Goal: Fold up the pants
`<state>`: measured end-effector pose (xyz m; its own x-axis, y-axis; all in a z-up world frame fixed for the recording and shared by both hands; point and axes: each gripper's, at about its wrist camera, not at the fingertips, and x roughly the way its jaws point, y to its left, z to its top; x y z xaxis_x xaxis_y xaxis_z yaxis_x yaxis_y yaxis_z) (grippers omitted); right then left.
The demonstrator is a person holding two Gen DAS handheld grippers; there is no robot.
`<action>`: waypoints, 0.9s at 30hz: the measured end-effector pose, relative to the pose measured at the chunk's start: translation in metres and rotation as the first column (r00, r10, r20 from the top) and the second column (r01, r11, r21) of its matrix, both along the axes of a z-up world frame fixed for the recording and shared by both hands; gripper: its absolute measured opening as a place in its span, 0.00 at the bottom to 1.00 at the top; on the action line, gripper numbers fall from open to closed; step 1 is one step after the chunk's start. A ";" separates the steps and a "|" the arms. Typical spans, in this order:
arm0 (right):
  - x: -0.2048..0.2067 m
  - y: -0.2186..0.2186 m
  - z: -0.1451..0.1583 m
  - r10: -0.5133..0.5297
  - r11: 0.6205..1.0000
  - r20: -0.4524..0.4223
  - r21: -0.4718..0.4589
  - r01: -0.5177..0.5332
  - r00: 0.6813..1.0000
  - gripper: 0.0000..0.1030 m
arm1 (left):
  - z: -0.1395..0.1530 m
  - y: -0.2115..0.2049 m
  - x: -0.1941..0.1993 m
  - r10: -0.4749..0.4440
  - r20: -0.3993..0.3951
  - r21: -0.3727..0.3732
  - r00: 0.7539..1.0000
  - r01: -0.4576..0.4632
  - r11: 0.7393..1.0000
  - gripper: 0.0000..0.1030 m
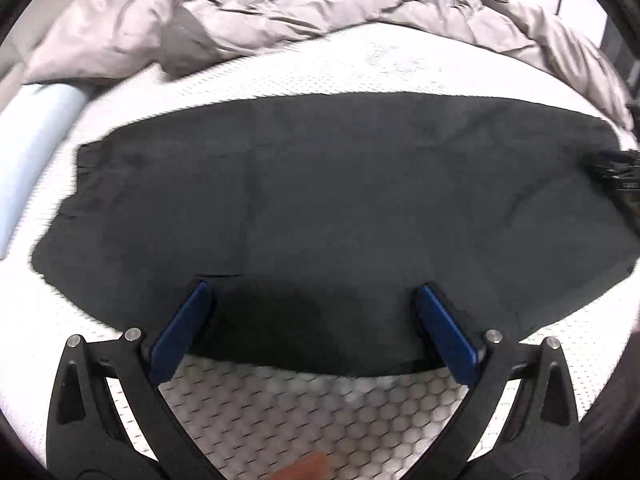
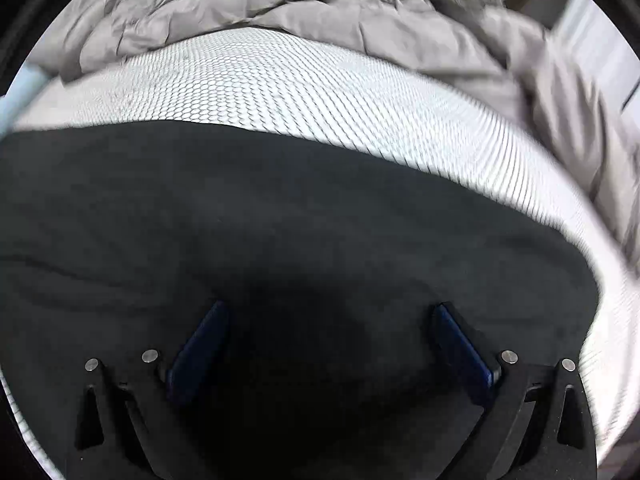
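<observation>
Black pants [image 1: 320, 200] lie flat on the bed, spread sideways across the white honeycomb-pattern mattress [image 1: 304, 412]. They look already doubled into one long dark band; a faint vertical crease line runs left of centre in the left wrist view. Fabric mostly smooth, with a few shallow wrinkles.

Left gripper [image 1: 314, 292]: fingers [image 1: 182, 330] spread wide, nothing between them. Blue pads sit over the near edge of the pants, the tips above the cloth. Cannot tell if they touch it. A dark shadow falls on the fabric between the fingers.

Right gripper [image 2: 330, 312]: fingers [image 2: 200, 352] also spread wide, gripping nothing. It hangs over the pants, well inside their outline; dark cloth fills the lower half of the right wrist view. The right end of the pants curves off just past the right finger, with mattress showing beyond it.

The right gripper also shows in the left wrist view as a dark shape at the right end of the pants [image 1: 616, 176], too small for detail.

A rumpled grey duvet [image 1: 280, 4] is heaped along the far side of the mattress, apart from the pants. A pale blue roll-shaped thing [image 1: 36, 148] lies at the far left edge of the bed. Both views are slightly motion-blurred.
</observation>
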<state>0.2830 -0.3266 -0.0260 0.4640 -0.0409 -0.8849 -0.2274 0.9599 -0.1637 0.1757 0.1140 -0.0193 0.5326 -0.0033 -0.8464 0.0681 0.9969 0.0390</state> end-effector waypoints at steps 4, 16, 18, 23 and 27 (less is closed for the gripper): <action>-0.014 0.018 0.021 0.042 0.999 0.037 0.017 -0.043 0.998 0.99 | 0.018 -0.006 0.004 -0.023 0.046 -0.181 0.999 0.031 0.983 0.99; -0.065 0.155 -0.003 0.475 0.880 -0.044 0.027 -0.475 0.879 0.99 | -0.017 -0.090 0.007 -0.283 -0.038 -0.079 0.958 0.280 0.957 0.99; -0.062 0.118 0.001 0.424 0.906 -0.073 0.039 -0.422 0.903 0.99 | -0.014 -0.069 0.001 -0.224 -0.037 -0.065 0.974 0.222 0.973 0.99; -0.051 0.026 0.003 0.206 0.977 -0.112 0.076 -0.198 0.972 1.00 | -0.015 -0.039 0.007 -0.156 -0.042 -0.073 0.987 0.153 0.985 0.99; -0.054 0.040 0.024 0.138 0.985 -0.040 0.112 -0.133 0.990 1.00 | 0.002 -0.038 0.024 -0.135 -0.017 -0.130 0.991 0.131 0.983 0.99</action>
<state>0.2293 -0.2869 -0.0021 0.4164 0.1175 -0.9015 -0.3620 0.9311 -0.0459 0.2001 0.0764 -0.0173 0.4984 -0.1817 -0.8477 0.1998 0.9756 -0.0916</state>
